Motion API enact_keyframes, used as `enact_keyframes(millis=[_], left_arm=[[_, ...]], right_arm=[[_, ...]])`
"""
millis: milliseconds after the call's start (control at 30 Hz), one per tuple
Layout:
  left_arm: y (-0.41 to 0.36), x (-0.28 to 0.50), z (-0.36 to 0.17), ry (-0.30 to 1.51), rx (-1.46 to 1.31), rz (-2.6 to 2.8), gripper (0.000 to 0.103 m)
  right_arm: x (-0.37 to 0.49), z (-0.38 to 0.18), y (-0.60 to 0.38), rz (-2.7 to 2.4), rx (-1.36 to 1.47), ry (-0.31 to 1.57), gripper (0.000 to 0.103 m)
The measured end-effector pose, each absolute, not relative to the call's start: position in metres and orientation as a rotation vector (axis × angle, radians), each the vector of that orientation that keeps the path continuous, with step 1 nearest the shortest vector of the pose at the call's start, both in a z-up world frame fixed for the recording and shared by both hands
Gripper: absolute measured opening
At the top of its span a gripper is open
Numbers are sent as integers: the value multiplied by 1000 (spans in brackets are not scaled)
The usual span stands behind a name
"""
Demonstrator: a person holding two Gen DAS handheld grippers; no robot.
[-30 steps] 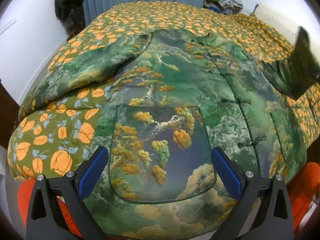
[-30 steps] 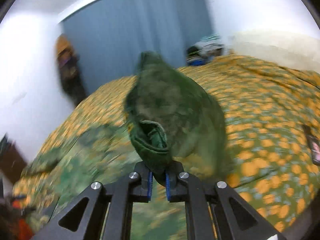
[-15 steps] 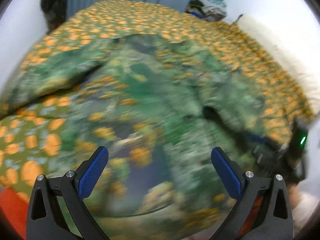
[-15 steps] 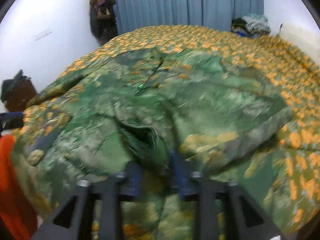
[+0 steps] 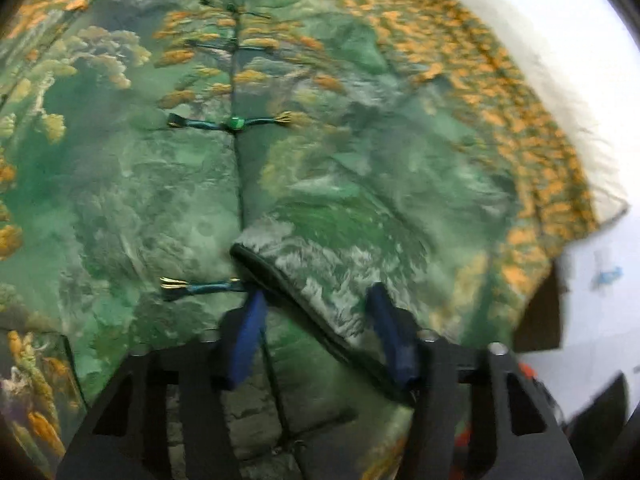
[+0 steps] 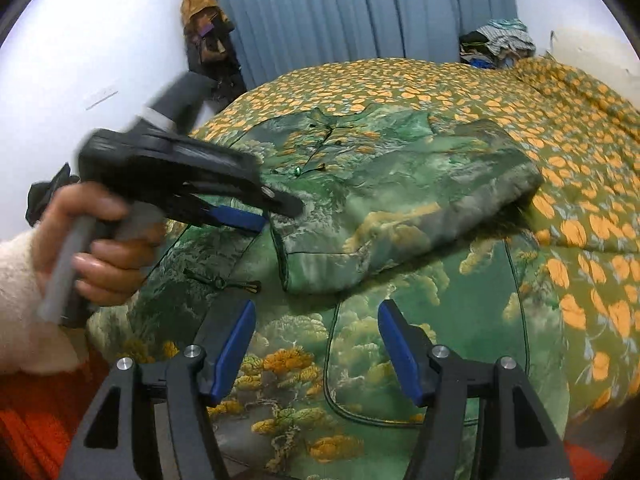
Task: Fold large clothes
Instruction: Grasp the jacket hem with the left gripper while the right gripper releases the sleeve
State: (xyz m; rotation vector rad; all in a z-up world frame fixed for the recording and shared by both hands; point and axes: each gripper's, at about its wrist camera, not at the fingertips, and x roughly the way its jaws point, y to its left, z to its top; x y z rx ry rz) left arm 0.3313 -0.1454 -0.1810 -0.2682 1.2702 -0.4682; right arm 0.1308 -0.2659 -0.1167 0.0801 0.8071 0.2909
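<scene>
Both grippers, left (image 5: 316, 328) and right (image 6: 316, 344), are spread; the padded jacket (image 6: 400, 184) looks soft, bulky; grip its sleeve cuff (image 5: 288, 276).

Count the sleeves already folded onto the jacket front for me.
1. The sleeve lies across the jacket front, its cuff at the left gripper. The other sleeve may be hidden behind that gripper.

A home bedroom: wide bed under an olive quilt printed with orange flowers (image 6: 420, 80), pleated blue curtains (image 6: 360, 12) behind it, heaped clothes (image 6: 496, 44) at its far corner.
</scene>
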Motion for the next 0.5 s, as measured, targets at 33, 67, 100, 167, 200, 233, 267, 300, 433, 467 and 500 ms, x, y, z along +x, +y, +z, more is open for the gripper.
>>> enact_keyframes(millis=[33, 67, 100, 167, 200, 233, 267, 300, 433, 467, 500], left_arm=[[-145, 330, -180, 1262, -273, -463, 18], [-144, 328, -179, 1265, -285, -474, 8], [-143, 326, -177, 1270, -288, -466, 8], [-142, 321, -171, 1254, -284, -458, 6], [-143, 319, -166, 1243, -270, -454, 6], [-142, 316, -161, 1232, -262, -454, 5], [-142, 314, -153, 1220, -260, -463, 5], [-141, 314, -146, 1207, -258, -478, 5], [-120, 334, -116, 1118, -200, -486, 5], [-109, 344, -113, 1103, -193, -462, 5], [-100, 355, -114, 1096, -196, -438, 5]], right_arm=[[130, -116, -266, 290, 77, 800, 65], [130, -115, -267, 286, 70, 791, 65], [129, -115, -268, 283, 66, 787, 65], [132, -115, -268, 275, 64, 783, 65], [134, -116, -270, 274, 70, 784, 65], [136, -117, -271, 272, 76, 784, 65], [136, -116, -273, 270, 79, 782, 65], [136, -115, -274, 264, 79, 775, 65], [141, -102, -288, 223, 76, 731, 65], [145, -99, -293, 212, 81, 725, 65], [155, -94, -303, 197, 84, 722, 65]])
